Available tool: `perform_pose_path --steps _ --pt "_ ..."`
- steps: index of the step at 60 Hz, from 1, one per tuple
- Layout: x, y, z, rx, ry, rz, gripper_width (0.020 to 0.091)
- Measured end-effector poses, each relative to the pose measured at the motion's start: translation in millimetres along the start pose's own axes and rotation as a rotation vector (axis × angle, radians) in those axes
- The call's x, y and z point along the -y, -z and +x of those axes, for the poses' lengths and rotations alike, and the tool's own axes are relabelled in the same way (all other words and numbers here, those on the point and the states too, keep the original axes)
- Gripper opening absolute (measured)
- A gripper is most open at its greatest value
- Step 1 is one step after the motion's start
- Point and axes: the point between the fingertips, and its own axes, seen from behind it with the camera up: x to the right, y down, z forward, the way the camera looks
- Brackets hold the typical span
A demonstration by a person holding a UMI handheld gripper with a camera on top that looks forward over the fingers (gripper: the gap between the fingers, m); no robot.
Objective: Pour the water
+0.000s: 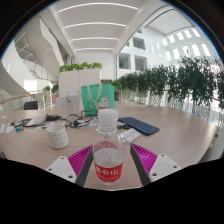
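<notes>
Tongs (108, 160) clamp 1 upright water bottle (108, 152) between both pads, above the table (165, 125); a white cup (58, 135) stands ahead, left of the bottle.

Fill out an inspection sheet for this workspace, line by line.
Surface: light wooden table, in use.
Job's things: clear water bottle, white cap, red label, upright between the fingers; white cup beyond, off to one side.
Clutter: dark tablet, papers, small items.
Gripper: gripper shut on the bottle, magenta pads against it.
Cables: nothing seen clearly.
Surroundings: green chair, hedge of plants, bright atrium.
</notes>
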Motion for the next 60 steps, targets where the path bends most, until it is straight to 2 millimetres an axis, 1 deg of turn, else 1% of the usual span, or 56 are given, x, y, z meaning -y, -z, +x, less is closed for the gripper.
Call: perform_pose_path --steps 1,2,3,5,8,9,11,12,13,14,15,16,17,20,21,22,25,27,31,32,34,37,38,41,42,43,47,48,49,53,54,55,60 --pt "-1 -4 2 -0.006 0.003 0.003 0.0699" --pt "-1 -8 -1 0.004 0.005 0.007 0.0613" --pt "-3 -11 -1 0.007 0.005 0.001 0.0501" --pt "-1 -14 4 -0.016 0.000 0.017 0.0502" --pt "1 -18 7 -0.035 0.006 0.039 0.0491" --pt "1 -19 6 -0.038 0.015 0.050 0.0468" --pt "-1 -17 1 -0.034 0.032 0.071 0.0446" --pt "4 -22 2 -0.033 0.032 0.081 0.0437" --pt "3 -23 3 -0.036 0.026 0.083 0.0435" --pt "-2 -19 2 -0.041 0.013 0.077 0.0426" --pt "-3 -25 10 -0.040 -0.006 0.070 0.0400" --pt "-2 -22 2 -0.045 -0.017 0.055 0.0380" --pt "-3 -23 2 -0.047 -0.025 0.042 0.0384" --pt "-1 -27 0 -0.050 -0.020 0.010 0.0339" --pt "-10 -37 9 -0.051 -0.028 0.001 0.0340" --pt "-7 -27 2 -0.056 -0.032 -0.008 0.0340" --pt "-7 -31 -2 -0.034 -0.048 -0.061 0.0339" --pt "0 -29 -4 -0.020 -0.048 -0.078 0.0339" --pt "37 -28 3 -0.036 0.020 -0.050 0.0339" --pt "50 -36 6 -0.036 0.052 -0.049 0.0340" --pt "67 -37 4 -0.051 0.140 -0.035 0.0339" --pt "95 -45 0 -0.071 0.303 -0.027 0.0339" --pt "110 -51 4 -0.070 0.366 -0.033 0.0340" --pt "133 -65 -1 -0.101 0.604 -0.036 0.0339" --pt "143 -70 5 -0.098 0.681 -0.036 0.0339" --pt "143 -78 -5 -0.130 0.769 -0.025 0.0338" --pt "164 -96 -26 -0.153 1.098 0.002 0.0339" --pt "173 -94 -26 -0.142 1.175 0.000 0.0338" --pt "168 -106 -34 -0.135 1.231 0.007 0.0339" --pt "163 -122 -63 -0.116 1.498 0.017 0.0339" --pt "164 -119 -66 -0.110 1.563 0.014 0.0340" --pt "163 -124 -71 -0.111 1.625 0.011 0.0341" --pt "154 -133 -93 -0.108 1.912 0.004 0.0338"
